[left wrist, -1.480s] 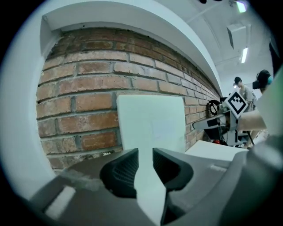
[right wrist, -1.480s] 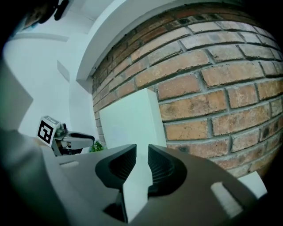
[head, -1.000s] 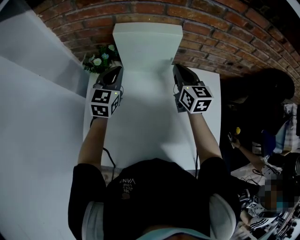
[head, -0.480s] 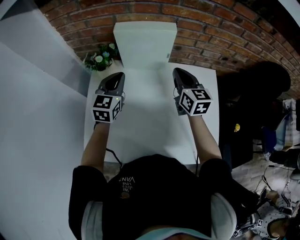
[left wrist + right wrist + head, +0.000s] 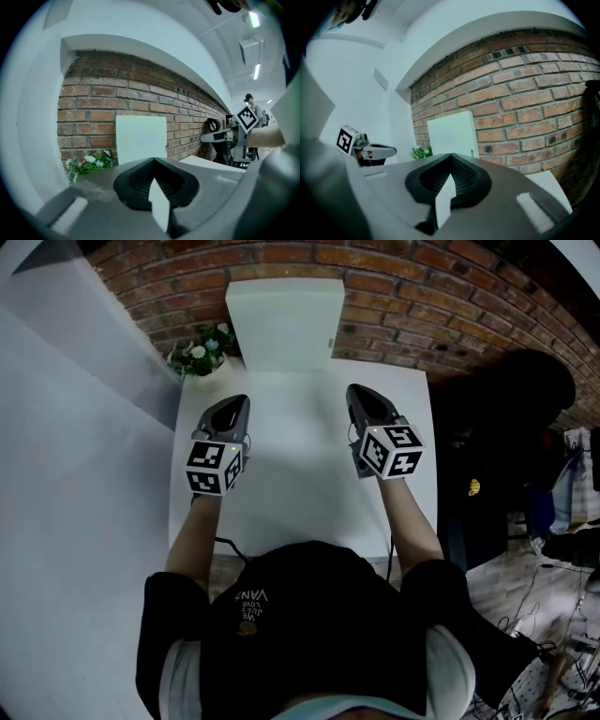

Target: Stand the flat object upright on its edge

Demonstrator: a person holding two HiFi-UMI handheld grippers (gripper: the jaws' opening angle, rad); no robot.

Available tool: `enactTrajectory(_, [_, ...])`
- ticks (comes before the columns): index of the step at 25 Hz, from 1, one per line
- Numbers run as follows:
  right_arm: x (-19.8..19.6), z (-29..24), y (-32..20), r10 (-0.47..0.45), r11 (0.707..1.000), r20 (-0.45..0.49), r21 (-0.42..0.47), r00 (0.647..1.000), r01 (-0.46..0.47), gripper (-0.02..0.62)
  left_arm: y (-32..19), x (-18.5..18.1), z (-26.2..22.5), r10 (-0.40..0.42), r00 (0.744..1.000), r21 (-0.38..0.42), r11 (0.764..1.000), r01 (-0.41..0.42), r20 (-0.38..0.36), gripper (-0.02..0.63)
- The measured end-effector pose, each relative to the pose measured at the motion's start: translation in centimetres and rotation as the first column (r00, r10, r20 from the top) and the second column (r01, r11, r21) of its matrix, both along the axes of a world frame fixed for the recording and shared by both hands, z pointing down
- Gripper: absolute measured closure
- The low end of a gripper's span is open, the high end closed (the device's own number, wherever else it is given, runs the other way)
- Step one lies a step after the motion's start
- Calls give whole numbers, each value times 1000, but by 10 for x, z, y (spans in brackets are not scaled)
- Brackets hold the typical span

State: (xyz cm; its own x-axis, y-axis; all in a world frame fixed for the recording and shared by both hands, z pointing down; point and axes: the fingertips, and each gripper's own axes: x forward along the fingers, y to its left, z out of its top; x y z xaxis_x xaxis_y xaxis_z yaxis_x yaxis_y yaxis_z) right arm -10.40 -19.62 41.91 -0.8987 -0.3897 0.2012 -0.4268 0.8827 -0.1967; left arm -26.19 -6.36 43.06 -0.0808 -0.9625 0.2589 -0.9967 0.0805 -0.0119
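White board [image 5: 281,320], red-brown brick wall [image 5: 422,296]

White flat panel [image 5: 281,324] upright against brick wall [image 5: 422,296] at far edge of white surface [image 5: 291,484]. Left hand-held gripper [image 5: 234,403] and right hand-held gripper [image 5: 361,393] over it, well apart. Flowers [image 5: 199,352] at far-left corner.

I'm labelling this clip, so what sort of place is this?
Likely an indoor lab or studio: a white table set against a brick wall, with strip lights on the ceiling.
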Motion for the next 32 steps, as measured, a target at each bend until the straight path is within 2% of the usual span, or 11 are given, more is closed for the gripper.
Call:
enactTrajectory(19, [40,21,44,-24,998,6,-62,1000,25,598,37,45,10,-9,999,1,1000,9,-33,606])
enactTrajectory(32, [62,28,68,-89,992,1,-85,996,89,598,64,80,20,-47,997,-23,999,46,-55,606])
